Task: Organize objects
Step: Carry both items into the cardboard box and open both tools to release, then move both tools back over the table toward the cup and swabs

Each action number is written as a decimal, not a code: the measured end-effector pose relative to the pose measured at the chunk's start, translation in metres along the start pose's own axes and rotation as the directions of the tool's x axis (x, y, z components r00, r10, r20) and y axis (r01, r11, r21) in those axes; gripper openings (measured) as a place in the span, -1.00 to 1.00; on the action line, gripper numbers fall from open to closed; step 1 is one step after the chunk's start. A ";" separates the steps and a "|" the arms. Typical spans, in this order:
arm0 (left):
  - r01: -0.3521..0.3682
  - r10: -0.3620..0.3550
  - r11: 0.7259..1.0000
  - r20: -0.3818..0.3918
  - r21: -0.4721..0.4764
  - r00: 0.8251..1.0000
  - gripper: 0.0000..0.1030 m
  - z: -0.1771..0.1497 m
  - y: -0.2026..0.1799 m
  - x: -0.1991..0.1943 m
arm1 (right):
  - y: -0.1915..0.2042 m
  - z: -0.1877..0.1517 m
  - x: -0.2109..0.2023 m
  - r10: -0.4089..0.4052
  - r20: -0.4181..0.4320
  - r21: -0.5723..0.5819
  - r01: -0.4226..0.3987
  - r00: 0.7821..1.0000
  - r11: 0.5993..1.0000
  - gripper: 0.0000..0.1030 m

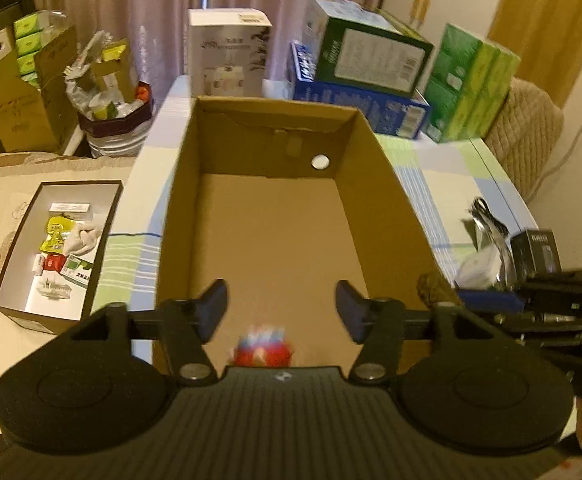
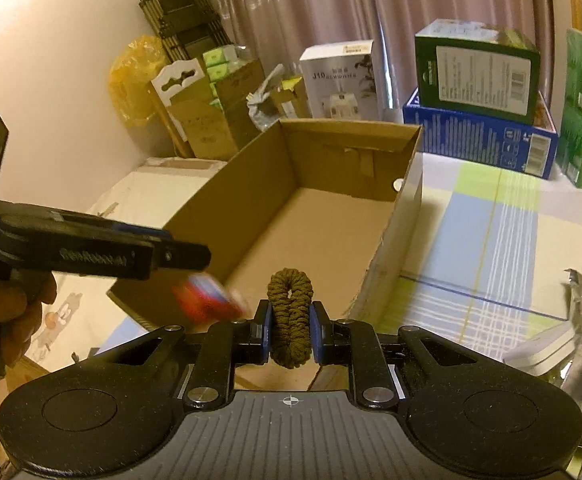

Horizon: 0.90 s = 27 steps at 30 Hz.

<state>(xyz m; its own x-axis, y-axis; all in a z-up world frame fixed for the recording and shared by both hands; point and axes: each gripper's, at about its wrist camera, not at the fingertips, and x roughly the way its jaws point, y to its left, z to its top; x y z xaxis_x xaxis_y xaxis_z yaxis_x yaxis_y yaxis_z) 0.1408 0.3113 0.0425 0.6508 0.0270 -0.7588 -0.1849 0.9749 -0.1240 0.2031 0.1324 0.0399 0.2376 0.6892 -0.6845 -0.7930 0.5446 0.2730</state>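
An open brown cardboard box [image 1: 179, 200] lies lengthwise on the checked table, seen at an angle from the right wrist as the same box [image 2: 251, 184]. My left gripper [image 1: 281, 308] hangs open over its near end. Below the fingers is a blurred red, white and blue packet [image 1: 263, 348], free of the pads. From the right wrist view the left gripper [image 2: 195, 258] is side-on with the red packet [image 2: 207, 300] just under it. My right gripper [image 2: 291, 312] is shut on an olive-brown scrunchie [image 2: 291, 316], beside the box's near right corner; the scrunchie [image 1: 431, 290] also shows there.
A small dark box [image 1: 57, 248] with several packets lies to the left. At the back stand a white carton [image 1: 229, 52], green box [image 1: 367, 52], blue box [image 1: 363, 104] and green tissue packs [image 1: 471, 84]. A black box [image 1: 535, 252] and cables lie right.
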 end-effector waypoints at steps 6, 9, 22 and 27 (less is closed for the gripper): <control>-0.025 0.026 0.999 0.038 -0.021 0.999 0.10 0.002 0.008 -0.012 | -0.007 -0.002 0.012 0.016 -0.006 0.020 -0.016 1.000 1.000 -0.68; -0.031 0.032 0.999 0.045 -0.026 0.998 0.15 0.000 0.010 -0.017 | -0.006 0.001 0.012 0.024 0.021 0.023 -0.024 0.999 0.999 -0.07; -0.043 0.046 0.998 0.086 -0.041 0.995 0.37 -0.021 -0.014 -0.050 | -0.016 -0.005 -0.057 -0.037 0.171 0.082 0.023 0.985 0.996 0.26; -0.007 0.010 1.000 0.122 -0.027 0.993 0.52 -0.033 -0.044 -0.070 | -0.014 -0.027 -0.103 -0.113 0.217 0.116 0.090 0.970 0.989 0.26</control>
<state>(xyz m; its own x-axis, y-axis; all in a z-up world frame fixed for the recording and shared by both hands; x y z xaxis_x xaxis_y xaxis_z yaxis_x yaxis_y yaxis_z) 0.0792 0.2594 0.0804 0.7337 0.0636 -0.6765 -0.2095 0.9683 -0.1363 0.1751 0.0410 0.0879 0.4422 0.7103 -0.5477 -0.6981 0.6559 0.2870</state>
